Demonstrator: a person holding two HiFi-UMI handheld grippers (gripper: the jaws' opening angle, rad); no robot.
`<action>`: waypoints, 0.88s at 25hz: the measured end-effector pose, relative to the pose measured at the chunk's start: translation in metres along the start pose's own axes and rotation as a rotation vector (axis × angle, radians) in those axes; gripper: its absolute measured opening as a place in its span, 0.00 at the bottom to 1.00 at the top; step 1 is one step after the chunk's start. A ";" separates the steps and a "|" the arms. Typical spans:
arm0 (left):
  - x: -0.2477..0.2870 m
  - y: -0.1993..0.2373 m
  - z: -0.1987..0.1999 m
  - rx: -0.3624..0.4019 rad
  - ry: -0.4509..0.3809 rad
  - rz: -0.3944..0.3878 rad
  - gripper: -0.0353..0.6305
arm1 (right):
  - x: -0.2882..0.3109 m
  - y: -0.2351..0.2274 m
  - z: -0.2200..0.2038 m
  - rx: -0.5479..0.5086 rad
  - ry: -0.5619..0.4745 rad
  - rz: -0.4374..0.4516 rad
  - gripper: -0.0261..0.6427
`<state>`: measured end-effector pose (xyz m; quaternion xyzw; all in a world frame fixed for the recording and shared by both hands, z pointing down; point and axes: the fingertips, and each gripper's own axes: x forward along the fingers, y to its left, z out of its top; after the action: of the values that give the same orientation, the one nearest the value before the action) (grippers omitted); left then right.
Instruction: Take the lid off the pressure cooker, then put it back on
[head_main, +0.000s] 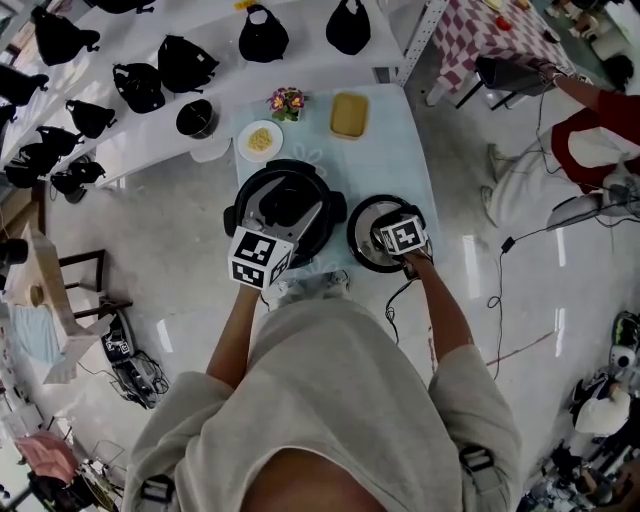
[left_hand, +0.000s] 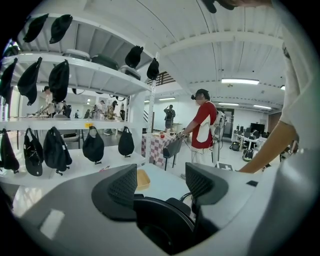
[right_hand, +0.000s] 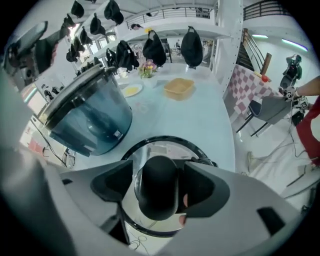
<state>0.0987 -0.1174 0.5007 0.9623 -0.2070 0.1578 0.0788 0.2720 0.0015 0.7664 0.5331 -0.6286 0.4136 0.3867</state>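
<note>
The black pressure cooker (head_main: 252, 196) stands uncovered on the pale blue table (head_main: 385, 160); in the right gripper view its body (right_hand: 90, 117) is at the left. Its lid (head_main: 362, 228), a shiny disc with a black rim, lies flat on the table to the cooker's right. My right gripper (right_hand: 159, 182) points steeply down over the lid (right_hand: 150, 144), jaws wide, with the lid's black knob (right_hand: 157, 195) between them and a slit of daylight beside the left pad. My left gripper (left_hand: 161, 186) is held low at the cooker's near side, open, with a rounded black part of the cooker (left_hand: 162, 225) just below its pads.
Behind the cooker are a white plate of yellow food (head_main: 259, 139), a yellow dish (head_main: 348, 114) and a small flower pot (head_main: 287, 100). Black bags (head_main: 185, 62) fill white shelves at the back left. A person in red (head_main: 600, 135) is at the right, and a cable (head_main: 520, 345) lies on the floor.
</note>
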 end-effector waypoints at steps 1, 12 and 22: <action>-0.001 0.000 0.000 -0.001 -0.002 0.002 0.49 | -0.007 0.001 0.005 0.011 -0.043 -0.004 0.51; -0.012 0.007 0.004 -0.003 -0.029 0.022 0.49 | -0.139 0.035 0.096 0.047 -0.668 -0.019 0.50; -0.025 0.016 0.005 -0.007 -0.048 0.055 0.49 | -0.276 0.071 0.147 0.021 -1.043 -0.097 0.45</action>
<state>0.0715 -0.1238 0.4885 0.9595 -0.2357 0.1359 0.0728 0.2314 -0.0330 0.4502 0.7006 -0.7080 0.0813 0.0357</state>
